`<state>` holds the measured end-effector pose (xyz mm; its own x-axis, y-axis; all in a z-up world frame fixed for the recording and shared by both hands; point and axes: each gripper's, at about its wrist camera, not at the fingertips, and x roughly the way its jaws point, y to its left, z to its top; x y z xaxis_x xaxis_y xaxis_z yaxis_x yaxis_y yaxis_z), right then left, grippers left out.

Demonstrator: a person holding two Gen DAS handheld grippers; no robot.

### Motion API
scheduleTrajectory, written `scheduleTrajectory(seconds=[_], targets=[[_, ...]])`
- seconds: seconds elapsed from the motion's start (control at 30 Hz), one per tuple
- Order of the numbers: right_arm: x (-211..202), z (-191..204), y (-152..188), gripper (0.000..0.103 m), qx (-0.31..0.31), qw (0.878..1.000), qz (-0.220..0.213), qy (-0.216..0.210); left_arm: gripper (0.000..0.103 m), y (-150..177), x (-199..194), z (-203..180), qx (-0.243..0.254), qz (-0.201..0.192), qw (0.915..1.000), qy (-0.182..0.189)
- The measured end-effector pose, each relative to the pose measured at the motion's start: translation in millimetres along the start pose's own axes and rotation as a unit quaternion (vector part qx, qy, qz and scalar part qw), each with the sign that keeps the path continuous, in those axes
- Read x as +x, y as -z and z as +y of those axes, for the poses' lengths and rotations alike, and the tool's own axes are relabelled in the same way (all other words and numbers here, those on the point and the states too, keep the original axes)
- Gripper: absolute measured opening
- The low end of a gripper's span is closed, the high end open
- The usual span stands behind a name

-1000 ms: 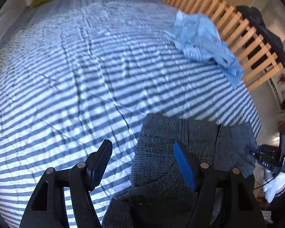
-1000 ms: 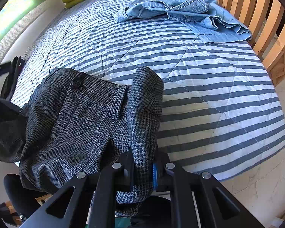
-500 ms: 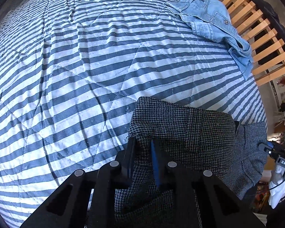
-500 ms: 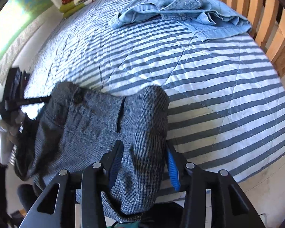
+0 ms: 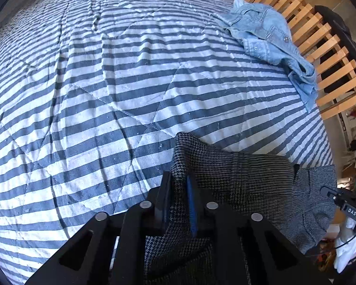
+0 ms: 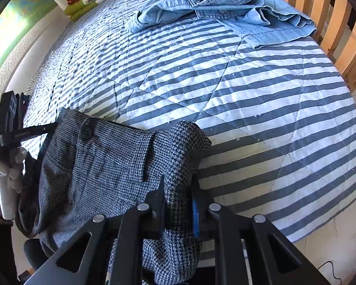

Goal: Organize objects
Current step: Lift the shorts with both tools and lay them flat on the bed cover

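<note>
1. Losing the thick fold is my first worry: my left gripper (image 5: 178, 198) pinches only a bunched edge of the grey houndstooth trousers (image 5: 244, 180), and heavy cloth hanging off the bed could drag itself out of so shallow a bite.
2. Pulling unevenly is the second: my right gripper (image 6: 179, 203) grips the opposite corner of the same trousers, so if one hand moves faster the waistband twists instead of spreading flat.
3. Snagging is the third: much of the garment droops past the near edge of the striped bedspread (image 5: 106, 83), and it could catch there or slide to the floor.
4. Both pairs of jaws have just been closing and now press together on houndstooth cloth, with a fold sandwiched between the pads in each wrist view.
5. Relative to the trousers, the denim jacket (image 6: 213, 4) lies well apart at the far side of the bedspread, against the wooden slats (image 5: 315, 33); the trousers themselves sit at the bedspread's near edge, waistband button toward my left gripper.
</note>
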<state>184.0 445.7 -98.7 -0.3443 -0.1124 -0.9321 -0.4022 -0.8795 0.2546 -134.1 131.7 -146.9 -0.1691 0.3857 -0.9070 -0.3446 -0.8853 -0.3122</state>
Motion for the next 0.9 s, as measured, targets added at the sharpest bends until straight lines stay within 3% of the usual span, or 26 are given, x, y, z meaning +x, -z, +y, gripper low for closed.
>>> scheduleTrajectory(seconds=[0.1, 0.23, 0.4, 0.57, 0.77, 0.9], targets=[[-19, 8, 5, 0.01, -0.001, 1.0, -0.024, 0.001, 0.009, 8, -53, 12, -0.022, -0.046, 0.9983, 0.026], [-71, 35, 12, 0.008, -0.024, 0.997, -0.075, -0.026, 0.009, 34, -155, 17, -0.013, -0.127, 0.991, 0.038], [-153, 95, 19, 0.008, -0.084, 0.981, -0.168, -0.053, 0.009, 76, -298, 22, -0.002, -0.239, 0.9702, 0.037], [-231, 153, 24, 0.008, -0.147, 0.953, -0.256, -0.07, 0.009, 122, -411, 23, 0.011, -0.319, 0.9476, 0.013], [-292, 195, 30, 0.008, -0.181, 0.928, -0.311, -0.095, 0.009, 182, -492, 27, 0.023, -0.378, 0.9256, 0.004], [-309, 215, 30, 0.008, -0.206, 0.917, -0.327, -0.098, 0.009, 191, -514, 44, 0.019, -0.386, 0.9222, -0.003]])
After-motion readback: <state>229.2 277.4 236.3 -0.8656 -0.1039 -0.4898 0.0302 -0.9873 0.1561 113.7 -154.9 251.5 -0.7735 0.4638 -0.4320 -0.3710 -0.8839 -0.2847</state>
